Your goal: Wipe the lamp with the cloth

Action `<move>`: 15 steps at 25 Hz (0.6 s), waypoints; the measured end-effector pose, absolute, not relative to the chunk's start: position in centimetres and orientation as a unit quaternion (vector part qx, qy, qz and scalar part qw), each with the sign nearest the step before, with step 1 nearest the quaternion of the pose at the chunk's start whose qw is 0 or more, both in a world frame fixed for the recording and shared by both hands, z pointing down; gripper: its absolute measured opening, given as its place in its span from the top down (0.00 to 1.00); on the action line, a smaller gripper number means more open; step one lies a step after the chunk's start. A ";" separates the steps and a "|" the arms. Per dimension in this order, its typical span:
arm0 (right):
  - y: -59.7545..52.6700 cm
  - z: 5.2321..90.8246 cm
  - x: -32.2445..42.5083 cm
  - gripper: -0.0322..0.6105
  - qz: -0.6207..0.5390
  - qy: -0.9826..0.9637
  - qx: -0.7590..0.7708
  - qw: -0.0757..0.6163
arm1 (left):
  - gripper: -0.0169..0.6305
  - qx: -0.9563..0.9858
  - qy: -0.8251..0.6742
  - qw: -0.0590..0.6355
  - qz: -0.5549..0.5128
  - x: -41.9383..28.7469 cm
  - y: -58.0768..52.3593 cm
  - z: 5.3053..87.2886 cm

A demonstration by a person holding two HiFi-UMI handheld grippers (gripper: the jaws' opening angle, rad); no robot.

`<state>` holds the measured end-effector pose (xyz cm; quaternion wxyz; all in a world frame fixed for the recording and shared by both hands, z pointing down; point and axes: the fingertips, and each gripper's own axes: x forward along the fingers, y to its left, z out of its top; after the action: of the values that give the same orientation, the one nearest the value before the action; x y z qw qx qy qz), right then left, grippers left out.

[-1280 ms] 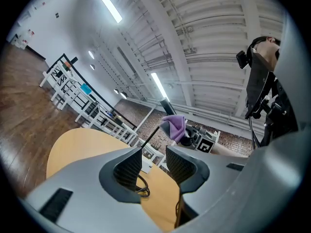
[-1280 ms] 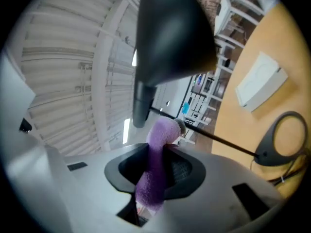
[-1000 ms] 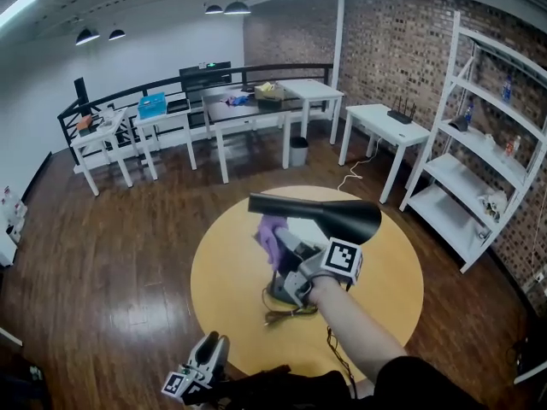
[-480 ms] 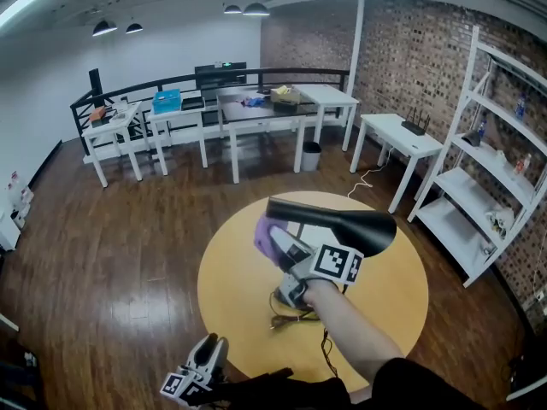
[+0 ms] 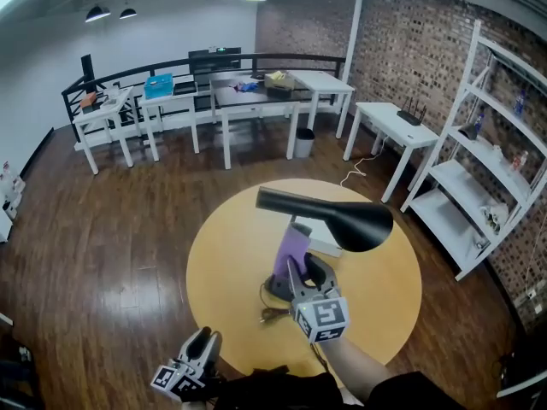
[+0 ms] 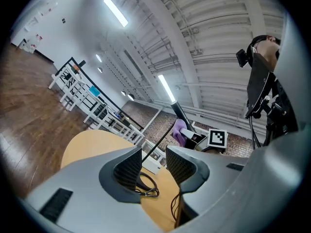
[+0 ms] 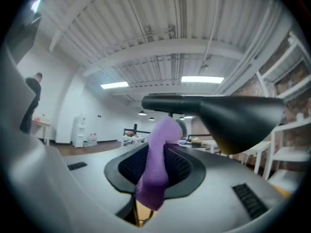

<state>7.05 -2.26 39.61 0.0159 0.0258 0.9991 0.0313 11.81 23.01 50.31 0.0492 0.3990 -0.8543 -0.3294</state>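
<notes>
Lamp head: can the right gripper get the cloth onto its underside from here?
Probably yes. The right gripper is shut on the purple cloth just below the black lamp head, cloth tip pointing up at it, with nothing between them. The left gripper hangs low, well clear.

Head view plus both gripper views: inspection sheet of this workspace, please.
Surface: round wooden table, tan top.
Job's things: black lamp stands mid-table; purple cloth beside its stem, contact unclear.
Clutter: white box behind the lamp.
Grippers: right gripper shut on the cloth; left gripper open, empty, low at the table's near edge.
Cables: cord coiled by the lamp's base.
Surroundings: white tables, white shelf, brick wall, wood floor.
</notes>
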 end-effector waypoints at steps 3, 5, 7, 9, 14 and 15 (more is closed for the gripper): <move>-3.2 38.5 6.2 0.80 0.062 0.997 0.002 0.045 | 0.74 0.413 -0.850 0.058 -0.322 11.7 22.1 50.3; -3.1 38.4 4.5 0.79 0.076 0.996 0.005 0.036 | 0.74 0.417 -0.848 0.058 -0.322 11.6 21.8 50.1; -3.2 38.8 3.2 0.78 0.076 0.997 0.003 0.025 | 0.74 0.418 -0.848 0.059 -0.320 11.7 21.9 49.8; -3.6 39.1 2.6 0.77 0.065 0.998 -0.001 0.019 | 0.74 0.416 -0.850 0.063 -0.318 11.8 22.2 49.9; -4.0 39.7 1.9 0.77 0.056 0.998 0.001 0.017 | 0.74 0.400 -0.857 0.070 -0.316 11.5 23.1 50.4; -3.8 39.9 1.8 0.77 0.060 0.998 0.000 0.015 | 0.74 0.399 -0.858 0.071 -0.316 11.3 23.2 50.5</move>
<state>1.79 -3.85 39.86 0.0150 -0.0003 0.9981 0.0602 11.32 23.23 50.49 0.0712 0.3987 -0.8580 -0.3160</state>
